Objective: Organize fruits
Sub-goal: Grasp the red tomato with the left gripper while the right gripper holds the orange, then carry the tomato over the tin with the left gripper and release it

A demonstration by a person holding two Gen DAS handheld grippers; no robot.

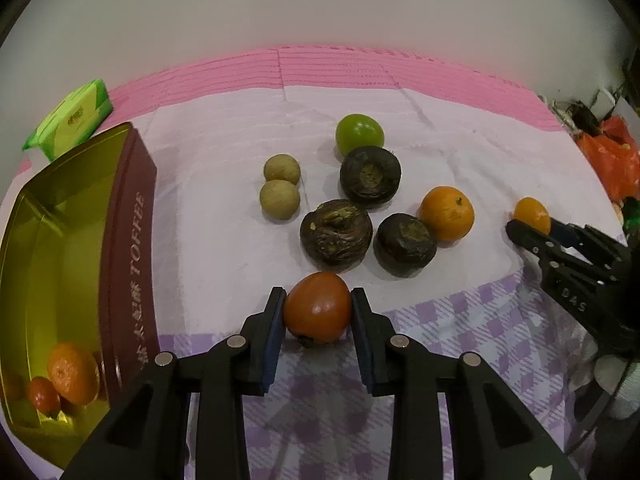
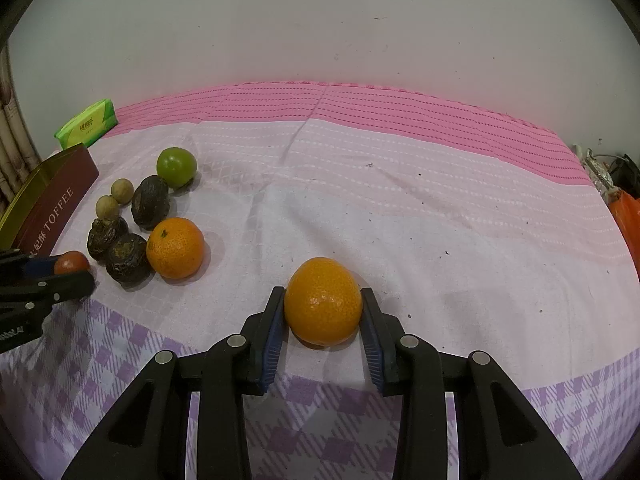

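- A home, by the look of it: the work surface is a cloth (image 2: 400,208) with pink stripes and purple checks.
- Plain white wall (image 2: 320,20) behind.
- Household bits around: a green tissue pack (image 2: 86,128), a toffee tin (image 1: 132,240), an orange plastic bag (image 1: 612,160) at the edge.

A: What do the tools look like?

B: The left gripper (image 1: 318,314) is matte black plastic: two angular fingers (image 1: 264,320) lined with ribbed blue pads (image 1: 275,344), with four round silver bolt heads (image 1: 237,341) across the linkage arms.

A: And the other one?

B: The right gripper (image 2: 323,309) has the same build, black with blue pads (image 2: 272,346) and silver bolts (image 2: 409,341). Seen from the left wrist, its side carries pale embossed lettering (image 1: 574,299), too small to read fully.
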